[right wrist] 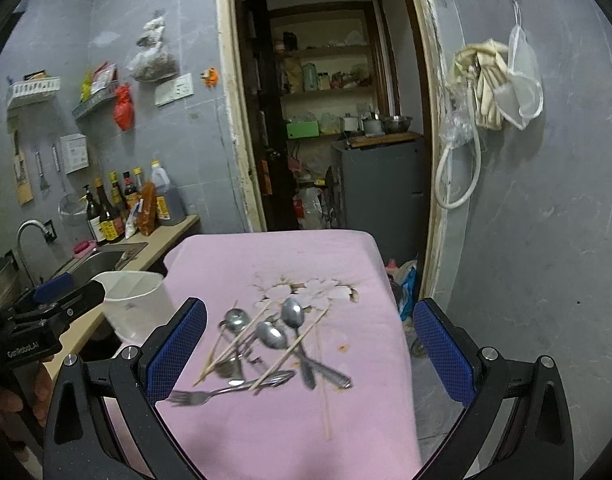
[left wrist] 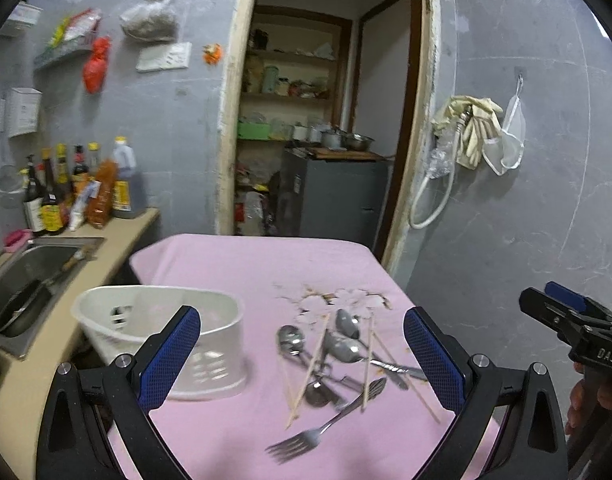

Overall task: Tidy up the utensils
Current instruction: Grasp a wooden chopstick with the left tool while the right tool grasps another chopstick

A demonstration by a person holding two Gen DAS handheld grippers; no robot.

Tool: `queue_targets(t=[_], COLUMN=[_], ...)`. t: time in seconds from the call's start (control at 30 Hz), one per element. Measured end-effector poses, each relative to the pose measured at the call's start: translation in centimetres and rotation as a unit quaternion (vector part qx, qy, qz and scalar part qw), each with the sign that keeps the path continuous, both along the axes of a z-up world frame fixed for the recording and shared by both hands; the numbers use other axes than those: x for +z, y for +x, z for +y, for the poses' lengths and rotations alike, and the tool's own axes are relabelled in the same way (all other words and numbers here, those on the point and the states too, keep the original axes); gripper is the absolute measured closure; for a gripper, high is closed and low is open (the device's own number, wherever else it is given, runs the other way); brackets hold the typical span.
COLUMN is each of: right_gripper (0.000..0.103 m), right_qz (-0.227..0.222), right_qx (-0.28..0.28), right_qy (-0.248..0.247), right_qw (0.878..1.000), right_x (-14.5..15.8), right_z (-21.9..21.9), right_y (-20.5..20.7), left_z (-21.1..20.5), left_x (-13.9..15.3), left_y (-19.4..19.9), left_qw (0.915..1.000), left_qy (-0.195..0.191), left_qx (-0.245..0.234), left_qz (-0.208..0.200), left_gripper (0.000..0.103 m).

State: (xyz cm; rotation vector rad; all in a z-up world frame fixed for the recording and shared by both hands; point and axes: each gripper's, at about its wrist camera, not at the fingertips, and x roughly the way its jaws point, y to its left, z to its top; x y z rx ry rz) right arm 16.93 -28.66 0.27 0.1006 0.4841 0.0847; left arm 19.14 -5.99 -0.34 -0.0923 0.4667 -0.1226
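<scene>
A heap of metal spoons (left wrist: pixel 344 346), a fork (left wrist: pixel 322 428) and wooden chopsticks (left wrist: pixel 306 376) lies on the pink tablecloth (left wrist: pixel 242 268). A white plastic utensil basket (left wrist: pixel 166 332) stands at the cloth's left edge. My left gripper (left wrist: pixel 302 356) is open and empty, held above the near edge with the heap between its fingers. My right gripper (right wrist: pixel 310 348) is open and empty, framing the same spoons (right wrist: pixel 292 316), fork (right wrist: pixel 226 392) and chopsticks (right wrist: pixel 242 340). The basket (right wrist: pixel 134 304) is left of it.
A counter with a steel sink (left wrist: pixel 30 280) and several sauce bottles (left wrist: pixel 78 188) runs along the left. A doorway (left wrist: pixel 318 120) to a pantry lies beyond the table. The table's right edge drops to the floor by a grey wall (right wrist: pixel 546 240).
</scene>
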Motion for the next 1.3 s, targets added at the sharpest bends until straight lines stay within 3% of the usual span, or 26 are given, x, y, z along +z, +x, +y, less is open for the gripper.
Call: queue_targets(t=[0.07, 0.13, 0.27, 0.5, 0.63, 0.9, 1.17, 1.3], right_gripper=[0.010, 0.026, 0.039, 0.057, 0.075, 0.078, 0.078, 0.078], right_qz=[0.014, 0.030, 0.062, 0.131, 0.182, 0.264, 0.302, 0.319], right_qx=[0.003, 0.005, 0.018, 0.053, 0.082, 0.145, 0.167, 0.165], right_qy=[0.007, 0.011, 0.032, 0.062, 0.067, 0.052, 0.035, 0.014], right_qw=[1.000, 0.999, 0.997, 0.988, 0.977, 0.952, 0.938, 0.933], right_x=[-0.6, -1.3, -3.1, -7.8, -11.5, -17.2, -19.1, -19.2], right_z=[-1.0, -1.8, -3.1, -3.4, -2.5, 0.5, 2.9, 4.1], right_y=[1.9, 3.5, 6.8, 12.3, 15.3, 19.2, 20.2, 21.2], left_z=[-1.1, -2.0, -3.5, -5.4, -5.6, -5.7, -5.3, -5.0], left_x=[-0.3, -0.6, -1.8, -5.7, -8.5, -12.8, -15.1, -15.8], left_y=[1.7, 3.2, 6.1, 11.6, 14.4, 19.1, 20.9, 21.5], left_qw=[0.9999, 0.9997, 0.9988, 0.9930, 0.9865, 0.9701, 0.9524, 0.9474], left_qy=[0.000, 0.005, 0.009, 0.002, 0.002, 0.007, 0.010, 0.008], left_qx=[-0.012, -0.021, -0.037, -0.053, -0.052, -0.059, -0.070, -0.072], left_qz=[0.004, 0.009, 0.032, 0.106, 0.156, 0.235, 0.297, 0.312], left_gripper=[0.001, 0.003, 0.016, 0.042, 0.054, 0.073, 0.084, 0.094])
